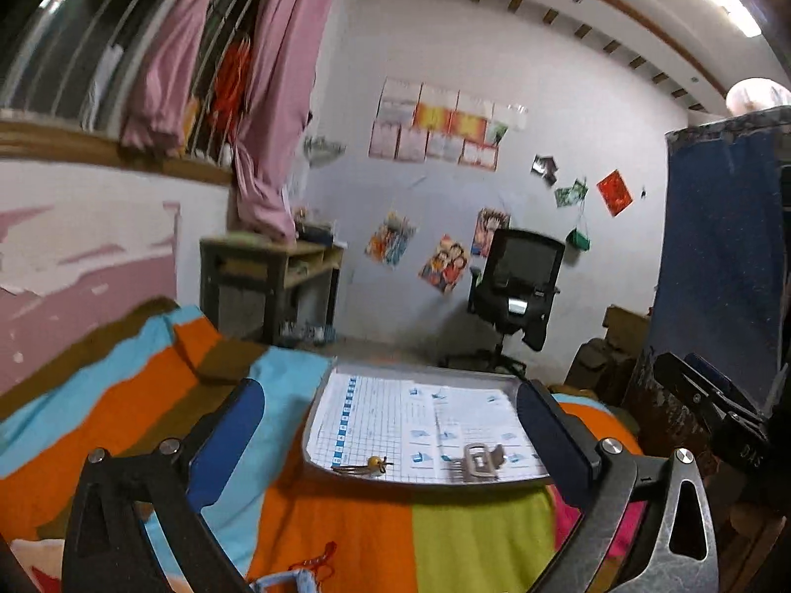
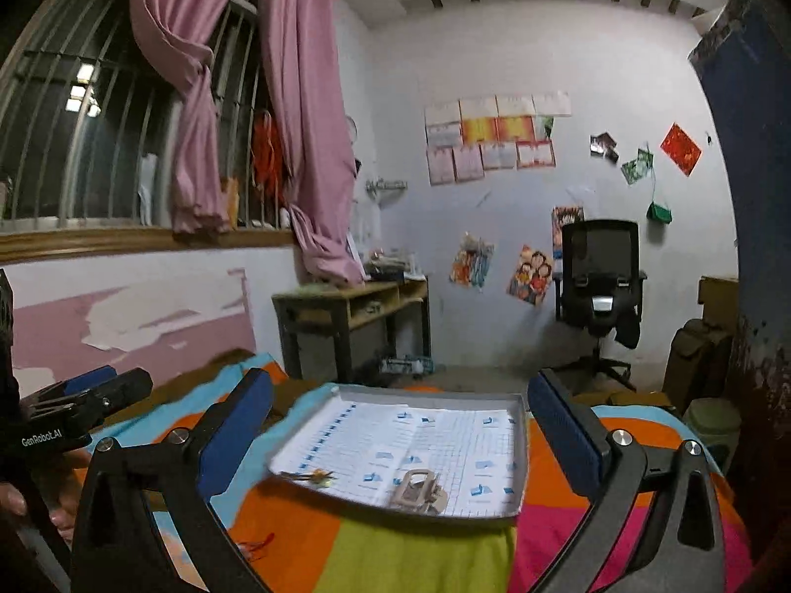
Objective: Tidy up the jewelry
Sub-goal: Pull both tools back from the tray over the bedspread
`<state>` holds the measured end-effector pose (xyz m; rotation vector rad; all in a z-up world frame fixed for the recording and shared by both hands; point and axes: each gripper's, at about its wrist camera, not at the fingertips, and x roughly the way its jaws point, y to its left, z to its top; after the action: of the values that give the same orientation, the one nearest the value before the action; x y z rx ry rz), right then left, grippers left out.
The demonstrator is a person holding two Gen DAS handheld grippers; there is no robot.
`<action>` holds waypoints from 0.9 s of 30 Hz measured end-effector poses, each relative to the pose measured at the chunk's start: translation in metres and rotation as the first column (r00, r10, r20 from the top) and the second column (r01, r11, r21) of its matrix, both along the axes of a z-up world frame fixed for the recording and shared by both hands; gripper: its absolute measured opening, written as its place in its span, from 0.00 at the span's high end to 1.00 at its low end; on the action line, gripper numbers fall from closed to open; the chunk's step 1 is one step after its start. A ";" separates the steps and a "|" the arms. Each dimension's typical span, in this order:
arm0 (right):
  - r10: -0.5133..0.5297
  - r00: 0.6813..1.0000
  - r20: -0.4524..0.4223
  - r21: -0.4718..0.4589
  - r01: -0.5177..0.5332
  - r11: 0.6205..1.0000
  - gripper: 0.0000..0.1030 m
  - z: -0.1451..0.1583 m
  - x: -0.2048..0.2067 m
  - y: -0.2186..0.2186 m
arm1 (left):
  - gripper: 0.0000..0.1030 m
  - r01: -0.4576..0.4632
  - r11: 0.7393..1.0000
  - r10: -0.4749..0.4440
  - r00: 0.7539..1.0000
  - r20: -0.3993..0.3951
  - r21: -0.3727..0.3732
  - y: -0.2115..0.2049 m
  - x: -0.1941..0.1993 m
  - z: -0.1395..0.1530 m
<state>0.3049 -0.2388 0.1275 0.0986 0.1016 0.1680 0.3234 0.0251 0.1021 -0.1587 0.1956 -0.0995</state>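
Striped bedspread (image 2: 395, 558); hand-held gripper (image 2: 74, 415) reads "GenRobot.AI"

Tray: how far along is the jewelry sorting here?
Done: a hair claw and a yellow-bead hair tie already lie in the tray. In hand: nothing; the left gripper and right gripper are open. Left: a red string piece on the blanket.
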 end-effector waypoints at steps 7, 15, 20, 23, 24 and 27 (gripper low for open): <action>0.008 1.000 0.023 0.006 -0.008 1.000 0.01 0.010 -0.098 0.003 | 0.00 -0.014 1.000 0.014 0.999 0.029 -0.003 0.000 -0.101 0.003; -0.003 1.000 0.015 0.003 0.003 1.000 0.01 -0.023 -0.194 0.004 | 0.00 -0.057 0.998 0.057 0.998 0.009 0.021 -0.001 -0.193 -0.022; -0.027 1.000 0.000 0.009 0.027 1.000 0.01 -0.046 -0.243 0.000 | 0.00 -0.080 0.997 0.080 0.997 -0.009 0.016 -0.001 -0.241 -0.045; -0.038 0.999 -0.018 -0.003 0.038 0.999 0.01 -0.060 -0.265 -0.004 | 0.00 -0.084 0.996 0.084 0.996 -0.022 0.028 -0.002 -0.263 -0.056; -0.042 0.999 -0.025 -0.007 0.042 0.999 0.01 -0.064 -0.269 -0.005 | 0.00 -0.089 0.995 0.090 0.996 -0.024 0.040 -0.003 -0.271 -0.060; -0.049 0.997 -0.052 -0.009 0.049 0.999 0.01 -0.076 -0.284 -0.008 | 0.00 -0.085 0.994 0.088 0.995 -0.039 0.062 -0.006 -0.286 -0.068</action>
<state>0.0207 -0.2472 0.0518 0.0974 0.1516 0.1160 0.0377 0.0191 0.0337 -0.1086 0.2328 -0.0040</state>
